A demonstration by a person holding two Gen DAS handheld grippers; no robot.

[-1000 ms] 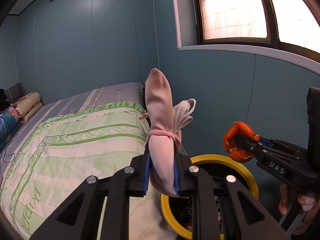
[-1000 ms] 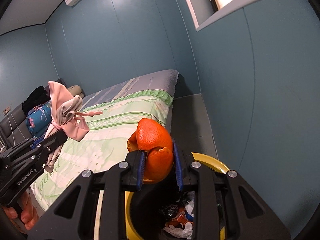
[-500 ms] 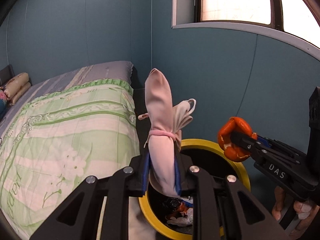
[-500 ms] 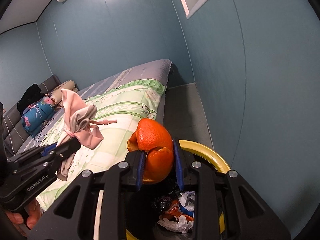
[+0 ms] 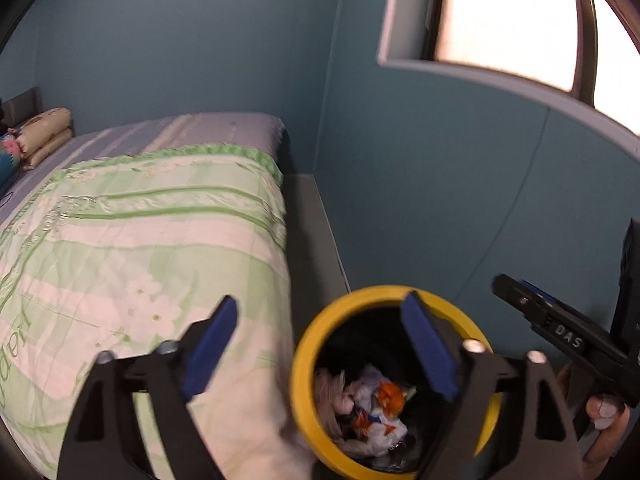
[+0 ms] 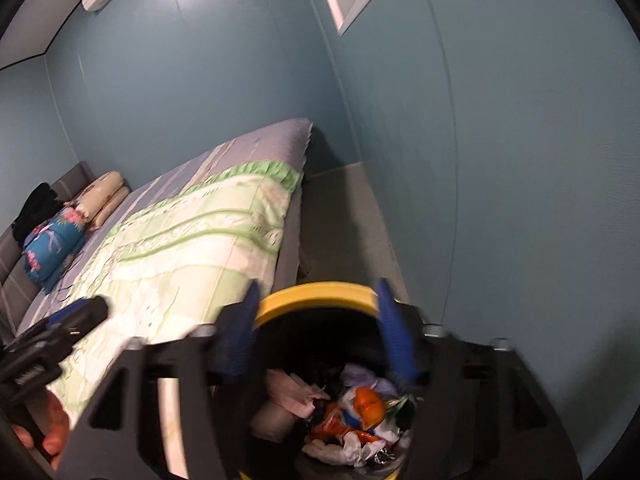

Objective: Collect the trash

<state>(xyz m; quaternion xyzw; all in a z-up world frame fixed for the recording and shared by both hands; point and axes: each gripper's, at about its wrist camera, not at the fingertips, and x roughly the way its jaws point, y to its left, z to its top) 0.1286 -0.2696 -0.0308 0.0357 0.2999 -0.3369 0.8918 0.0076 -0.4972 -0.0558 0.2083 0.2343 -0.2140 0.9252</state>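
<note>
A yellow-rimmed trash bin [image 5: 306, 354] stands on the floor by the bed; it also shows in the right wrist view [image 6: 316, 291]. My left gripper [image 5: 320, 344] is open and empty above the bin's left edge. My right gripper [image 6: 316, 328] is open and empty over the bin. The pink tied cloth [image 6: 292, 390] and the orange peel [image 6: 368, 402] lie inside the bin among wrappers; both also show in the left wrist view, the cloth [image 5: 330, 390] and the peel [image 5: 390, 394]. The right gripper's body [image 5: 568, 336] shows at right in the left wrist view.
A bed with a green floral quilt [image 5: 140, 248] lies left of the bin, pillows [image 6: 100, 200] at its head. A teal wall [image 5: 440, 180] with a window [image 5: 500, 20] rises to the right. A narrow grey floor strip [image 6: 344, 220] runs between bed and wall.
Both grippers opened. The pink cloth left the left gripper and the orange peel left the right gripper; both now lie in the bin.
</note>
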